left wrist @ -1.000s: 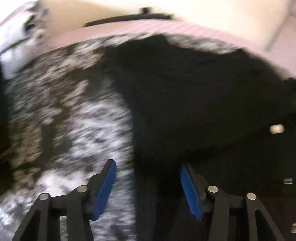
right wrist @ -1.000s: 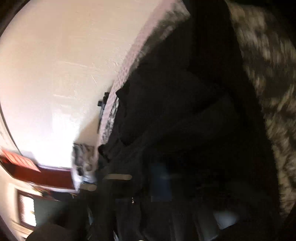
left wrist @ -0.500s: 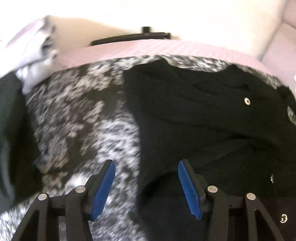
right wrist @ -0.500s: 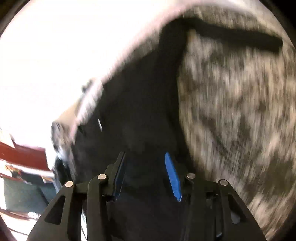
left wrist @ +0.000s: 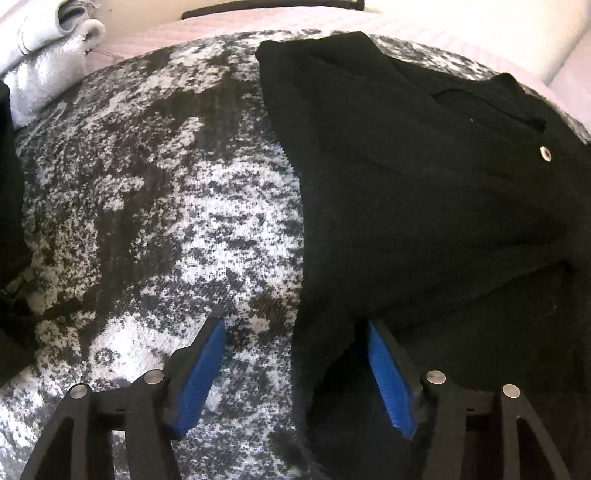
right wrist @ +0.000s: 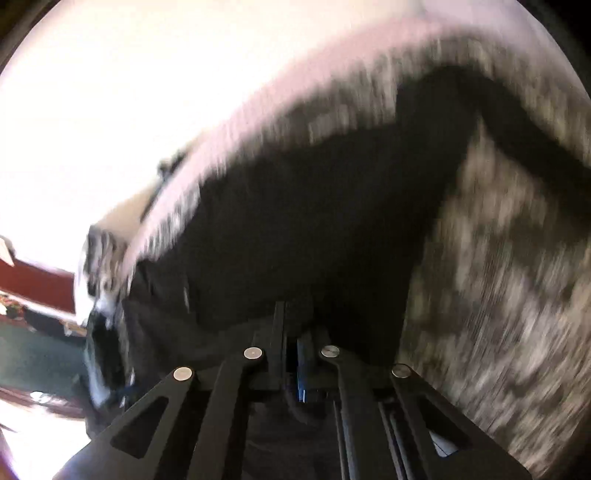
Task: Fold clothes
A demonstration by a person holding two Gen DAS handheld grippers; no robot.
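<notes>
A black garment (left wrist: 406, 184) with a metal snap button (left wrist: 545, 153) lies spread on a mottled grey-and-white blanket (left wrist: 166, 184). My left gripper (left wrist: 293, 325) hovers over the garment's left edge. Its jaws are opening, and the blue pads (left wrist: 207, 362) straddle the edge without pressing on it. In the blurred right wrist view the black garment (right wrist: 314, 221) fills the middle. My right gripper (right wrist: 291, 314) is shut, with dark fabric gathered at its tips.
Folded white cloths (left wrist: 48, 44) sit at the far left on a pink sheet (left wrist: 258, 26). Another dark item (left wrist: 7, 184) lies at the blanket's left edge. The right wrist view shows the blanket (right wrist: 498, 277) to the right and red-brown furniture (right wrist: 37, 284) beyond the bed.
The right gripper opened over the black garment, then shut on it and swung, which blurs its view. The left view shifted over the garment's left edge and its jaws stand slightly wider.
</notes>
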